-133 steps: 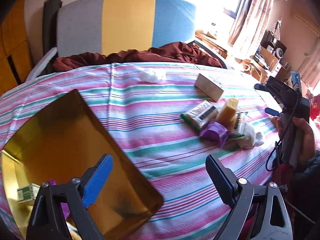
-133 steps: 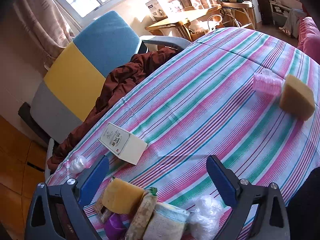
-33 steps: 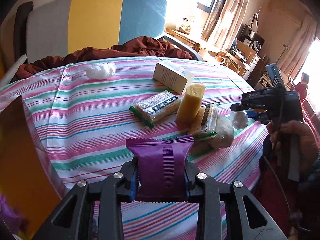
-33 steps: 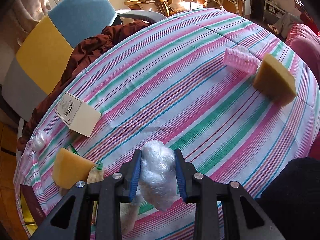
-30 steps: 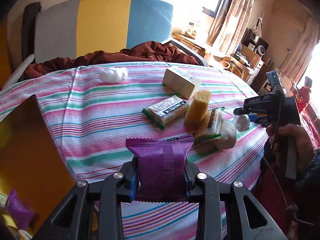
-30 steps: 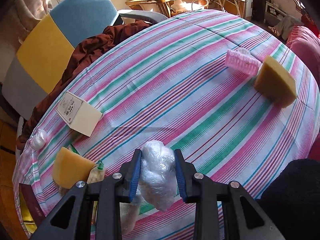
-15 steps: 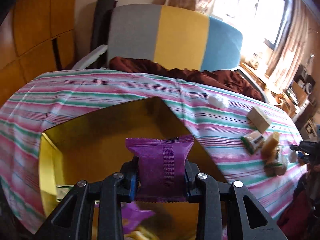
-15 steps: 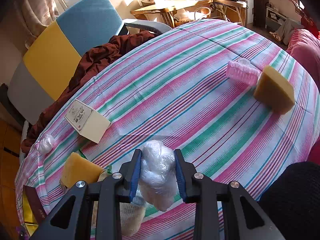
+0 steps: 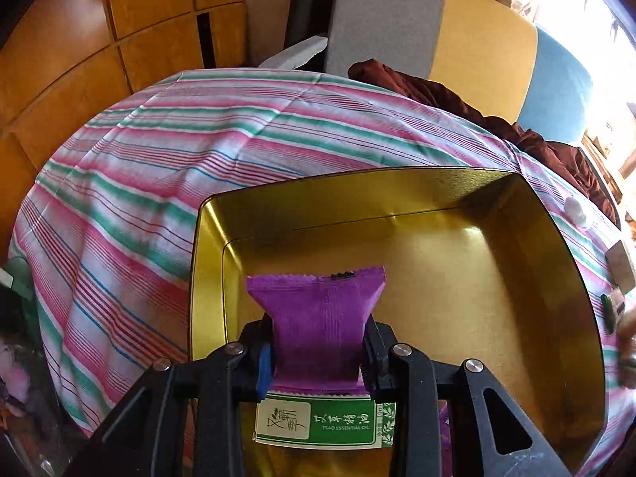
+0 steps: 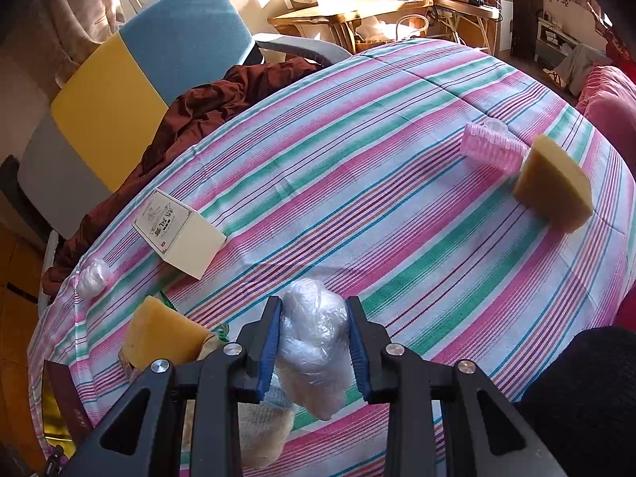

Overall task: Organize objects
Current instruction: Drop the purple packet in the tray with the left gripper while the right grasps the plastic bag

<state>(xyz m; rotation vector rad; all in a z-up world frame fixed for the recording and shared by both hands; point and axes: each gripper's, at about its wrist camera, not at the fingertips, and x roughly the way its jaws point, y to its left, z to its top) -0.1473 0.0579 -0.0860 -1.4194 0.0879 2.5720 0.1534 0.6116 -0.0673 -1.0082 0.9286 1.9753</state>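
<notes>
My left gripper [image 9: 318,353] is shut on a purple snack packet [image 9: 318,318] and holds it over the gold tin tray [image 9: 556,238]. A green and white essential-oil box [image 9: 318,425] lies in the tray under the gripper. My right gripper [image 10: 316,338] is shut on a crumpled clear plastic bag [image 10: 314,338] above the striped tablecloth [image 10: 357,183]. On the cloth lie a cream box [image 10: 179,234], a yellow sponge block [image 10: 159,338], a second sponge [image 10: 552,187], a pink roller [image 10: 493,149] and a small plastic wad [image 10: 93,276].
A grey, yellow and blue chair [image 9: 457,39] with a brown cloth [image 9: 437,91] on it stands behind the table. Wooden cabinets [image 9: 99,39] are at the left. A corner of the tin tray [image 10: 59,409] shows at the lower left of the right wrist view.
My left gripper has carried the purple packet left from the pile of objects to above the gold tray. My right gripper holds the plastic bag and has barely moved.
</notes>
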